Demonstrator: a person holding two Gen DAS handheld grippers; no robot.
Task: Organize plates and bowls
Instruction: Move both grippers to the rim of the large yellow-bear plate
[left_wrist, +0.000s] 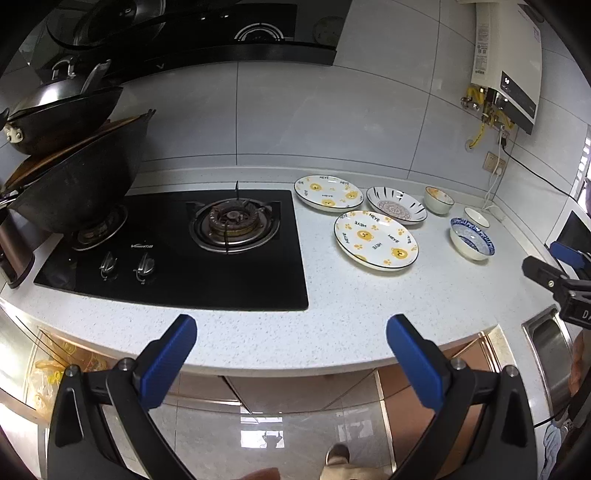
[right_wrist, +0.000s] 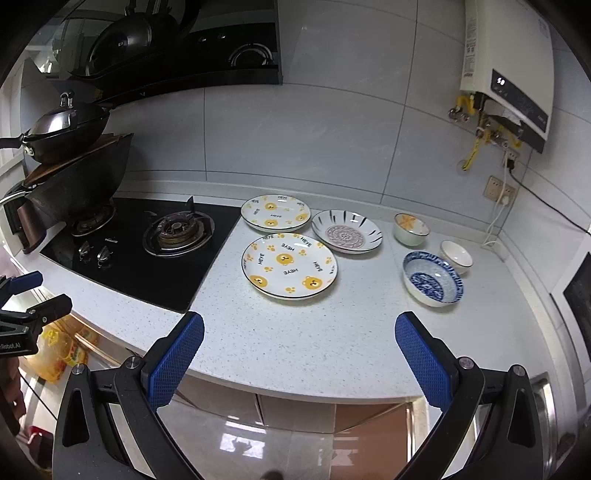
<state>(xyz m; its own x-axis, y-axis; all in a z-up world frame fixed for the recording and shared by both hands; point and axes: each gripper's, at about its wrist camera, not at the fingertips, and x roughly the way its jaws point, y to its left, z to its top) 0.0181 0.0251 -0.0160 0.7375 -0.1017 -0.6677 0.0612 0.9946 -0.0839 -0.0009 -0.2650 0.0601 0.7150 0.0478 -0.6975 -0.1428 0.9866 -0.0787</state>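
Observation:
On the white counter lie two bear-print plates, a near one and a far one, and a striped plate with a pink centre. To their right stand a blue patterned bowl, a small white bowl and a bowl with an orange print. My left gripper is open and empty over the counter's front edge. My right gripper is open and empty, short of the near plate.
A black gas hob lies left of the plates, with stacked woks on its left burner. A water heater hangs on the tiled wall. A steel sink rim shows at the right.

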